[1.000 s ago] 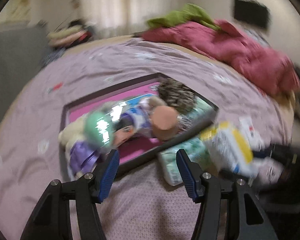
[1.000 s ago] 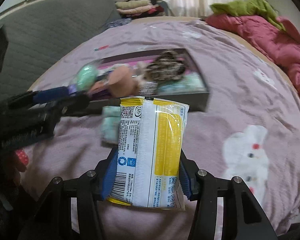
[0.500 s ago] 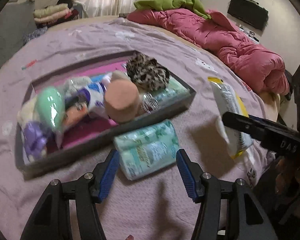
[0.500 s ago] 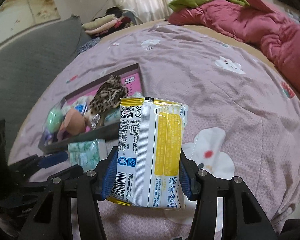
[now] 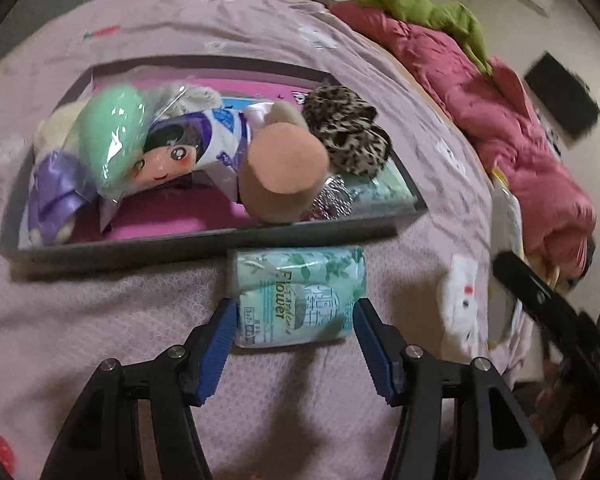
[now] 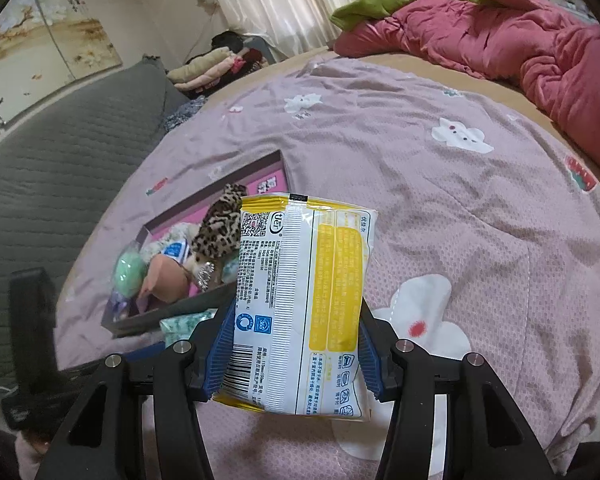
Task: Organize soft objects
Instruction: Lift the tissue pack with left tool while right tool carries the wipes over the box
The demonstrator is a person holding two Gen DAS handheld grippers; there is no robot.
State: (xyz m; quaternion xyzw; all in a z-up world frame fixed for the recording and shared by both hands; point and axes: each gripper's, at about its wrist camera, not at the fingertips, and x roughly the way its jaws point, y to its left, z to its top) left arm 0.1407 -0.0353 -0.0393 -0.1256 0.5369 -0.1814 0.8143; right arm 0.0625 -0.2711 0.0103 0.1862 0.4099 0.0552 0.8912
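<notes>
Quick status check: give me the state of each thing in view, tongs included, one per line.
Left tongs: open, straddling the green pack, pads not pressing it.
Right tongs: shut on the yellow pack.
Green pack: lying on the bedspread, against the box's near wall.
Yellow pack: held upright, off the bed.
Box: open-topped, crowded with soft items.
Doll: lying in the box, still bagged.
</notes>
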